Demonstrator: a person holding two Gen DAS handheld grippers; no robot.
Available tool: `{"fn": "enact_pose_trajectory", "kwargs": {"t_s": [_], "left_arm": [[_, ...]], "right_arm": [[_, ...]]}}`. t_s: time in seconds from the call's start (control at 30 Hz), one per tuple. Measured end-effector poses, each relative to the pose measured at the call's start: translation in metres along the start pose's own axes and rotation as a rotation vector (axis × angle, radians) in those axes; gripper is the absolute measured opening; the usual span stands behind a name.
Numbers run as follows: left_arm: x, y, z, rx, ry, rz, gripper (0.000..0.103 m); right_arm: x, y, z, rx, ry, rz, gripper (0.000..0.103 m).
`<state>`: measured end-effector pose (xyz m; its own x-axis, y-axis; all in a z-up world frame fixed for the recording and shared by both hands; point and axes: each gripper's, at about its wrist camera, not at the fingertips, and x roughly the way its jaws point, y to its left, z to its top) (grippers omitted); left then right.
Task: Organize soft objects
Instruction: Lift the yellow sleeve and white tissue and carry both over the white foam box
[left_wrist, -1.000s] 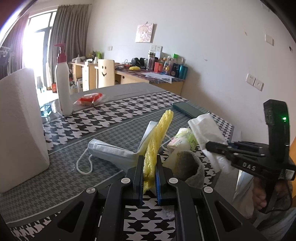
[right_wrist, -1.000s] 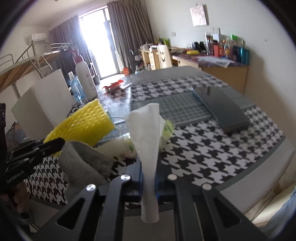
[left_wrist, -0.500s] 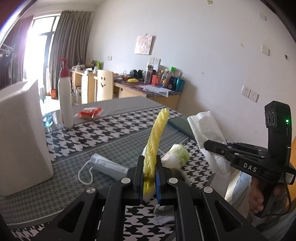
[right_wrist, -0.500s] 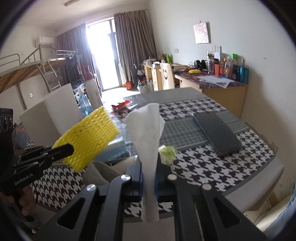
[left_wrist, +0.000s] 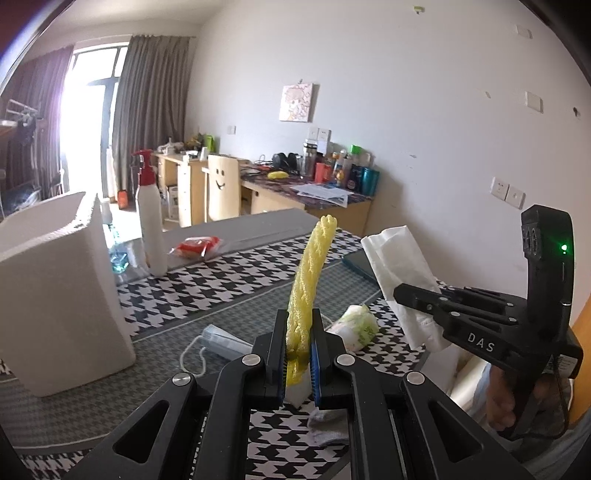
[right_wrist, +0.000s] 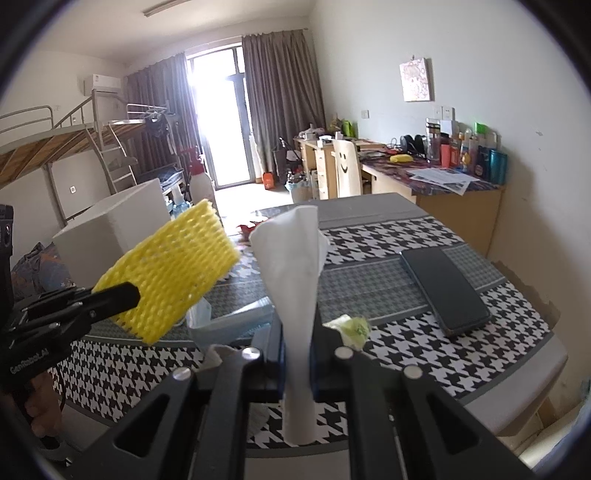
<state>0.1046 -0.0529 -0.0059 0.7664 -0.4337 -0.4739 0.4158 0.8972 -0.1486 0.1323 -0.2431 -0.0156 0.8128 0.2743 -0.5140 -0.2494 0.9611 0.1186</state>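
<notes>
The yellow foam net sleeve is up in the air above the houndstooth tablecloth, clamped at its lower end between the jaws of the left gripper. Just beside it, the white tissue stands upright, pinched at its narrow part by the right gripper, also off the table. Below them on the cloth lie a blue face mask with its white ear loop, a crumpled green-and-white wrapper and a grey sock. A dark phone lies to the right, well apart. On the left stand a white paper pack and a red-capped pump bottle.
</notes>
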Motion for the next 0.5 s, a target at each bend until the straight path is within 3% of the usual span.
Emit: {"fn": "enact_pose_trajectory", "kwargs": {"t_s": [0.5], "left_arm": [[-0.004, 0.035, 0.013, -0.058, -0.014, 0.116, 0.011]], "right_arm": [[0.007, 0.008, 0.024, -0.018, -0.057, 0.040, 0.013]]}}
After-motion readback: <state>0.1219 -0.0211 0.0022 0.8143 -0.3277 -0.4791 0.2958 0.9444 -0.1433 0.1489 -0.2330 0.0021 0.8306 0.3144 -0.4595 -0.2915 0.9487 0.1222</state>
